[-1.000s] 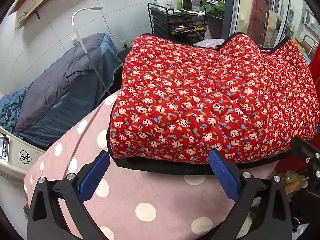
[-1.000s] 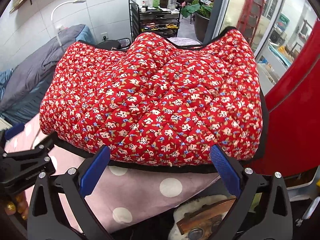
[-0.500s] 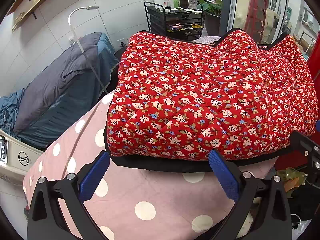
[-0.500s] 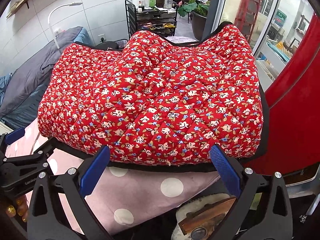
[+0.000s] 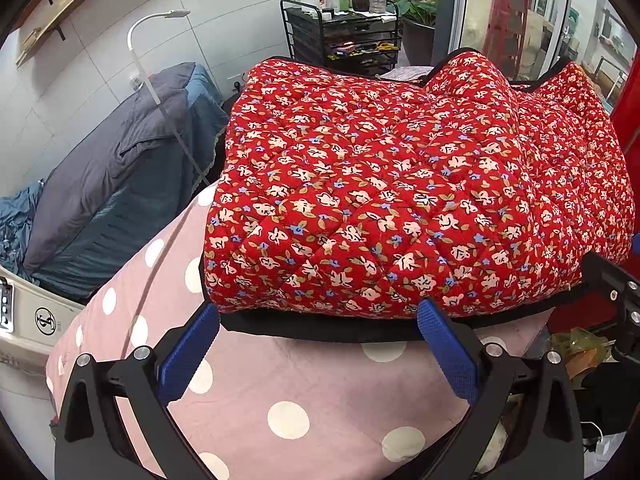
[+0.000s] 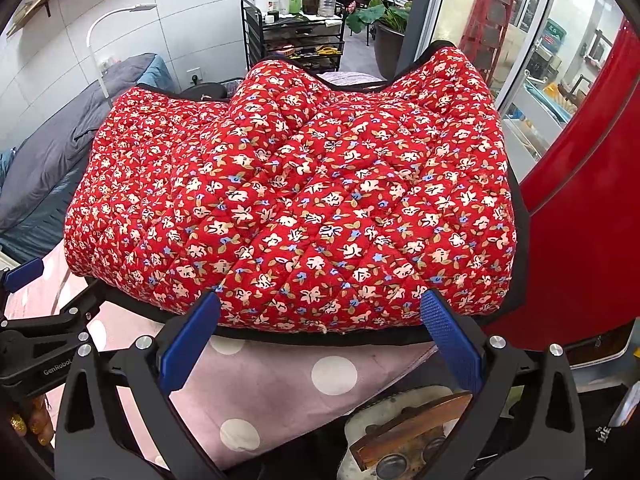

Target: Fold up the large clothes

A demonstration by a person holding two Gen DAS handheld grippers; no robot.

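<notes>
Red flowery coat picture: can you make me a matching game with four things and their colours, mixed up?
Things:
1. quilted coat
2. cover under the coat
3. bending lamp
4. pads on the gripper fingers

Colours:
A. white
B. blue
C. red with little flowers
D. pink with white dots

Right pairs: 1-C, 2-D, 3-A, 4-B.
</notes>
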